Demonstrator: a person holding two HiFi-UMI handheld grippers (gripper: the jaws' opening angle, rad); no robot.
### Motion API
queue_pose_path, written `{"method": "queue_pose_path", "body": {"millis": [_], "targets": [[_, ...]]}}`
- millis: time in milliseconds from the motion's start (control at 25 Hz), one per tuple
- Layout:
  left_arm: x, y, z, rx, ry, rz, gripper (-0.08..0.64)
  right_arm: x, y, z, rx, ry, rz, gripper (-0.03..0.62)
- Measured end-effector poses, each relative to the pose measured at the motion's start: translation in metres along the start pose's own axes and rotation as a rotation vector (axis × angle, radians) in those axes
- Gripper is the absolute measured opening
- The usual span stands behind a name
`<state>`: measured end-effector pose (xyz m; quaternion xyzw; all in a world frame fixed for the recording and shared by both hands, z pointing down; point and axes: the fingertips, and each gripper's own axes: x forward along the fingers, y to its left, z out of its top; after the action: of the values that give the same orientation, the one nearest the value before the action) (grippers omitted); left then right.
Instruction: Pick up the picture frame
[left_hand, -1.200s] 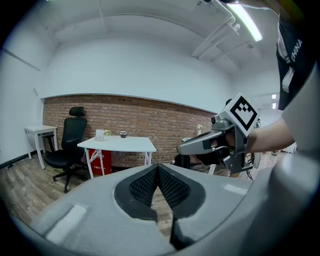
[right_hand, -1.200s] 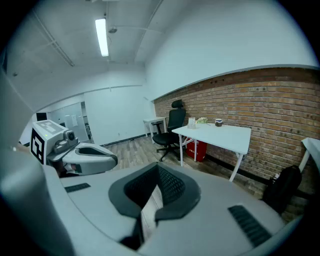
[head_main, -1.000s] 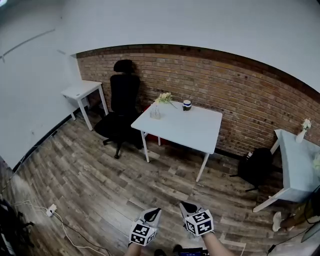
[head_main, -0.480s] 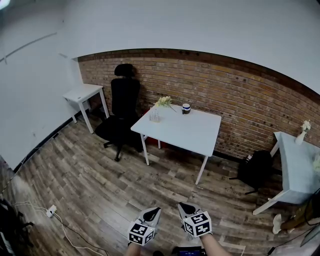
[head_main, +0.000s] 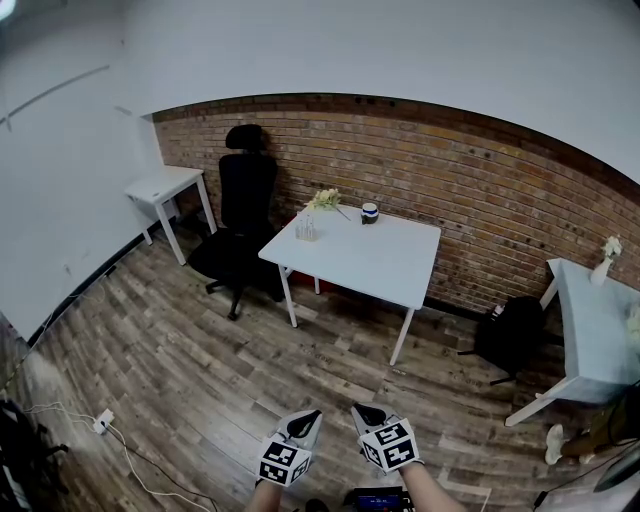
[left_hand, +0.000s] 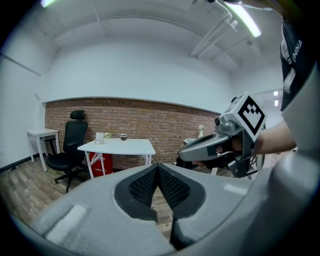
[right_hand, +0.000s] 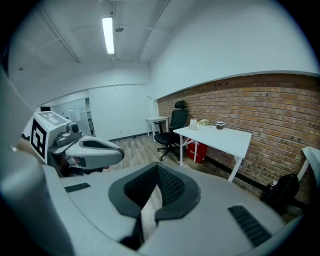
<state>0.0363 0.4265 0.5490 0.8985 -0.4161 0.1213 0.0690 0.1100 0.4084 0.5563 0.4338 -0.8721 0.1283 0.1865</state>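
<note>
Pic frame (head_main: 308, 228) on table (head_main: 375, 260), well apart fr L tool (head_main: 308, 416), R tool (head_main: 362, 410)

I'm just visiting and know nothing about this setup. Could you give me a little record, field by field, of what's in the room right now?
Room: brick wall, wooden floor
Centre: white table
On the table: flowers, small clear item, small dark cup
Beside the table: black office chair
Left gripper: jaws shut, nothing held
Right gripper: jaws shut, nothing held
Picture frame: cannot be made out for sure from here
</note>
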Motion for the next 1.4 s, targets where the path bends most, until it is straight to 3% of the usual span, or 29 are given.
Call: {"method": "queue_pose_path", "body": {"millis": [440,960,1400], "targets": [[0.022,-0.001,0.003,0.007,0.011,0.025,0.012,0.0,-0.017,0.005,0.026,-0.037,0.064,0.008],[0.042,-0.002,-0.001,-0.022,0.018,0.067,0.012,0.006,-0.051,-0.004,-0.016,-0.027,0.051,0.008],[0.073,0.042,-0.007,-0.037,0.013,0.066,0.012,0.05,-0.074,0.001,0.0,0.001,0.025,0.008]]}}
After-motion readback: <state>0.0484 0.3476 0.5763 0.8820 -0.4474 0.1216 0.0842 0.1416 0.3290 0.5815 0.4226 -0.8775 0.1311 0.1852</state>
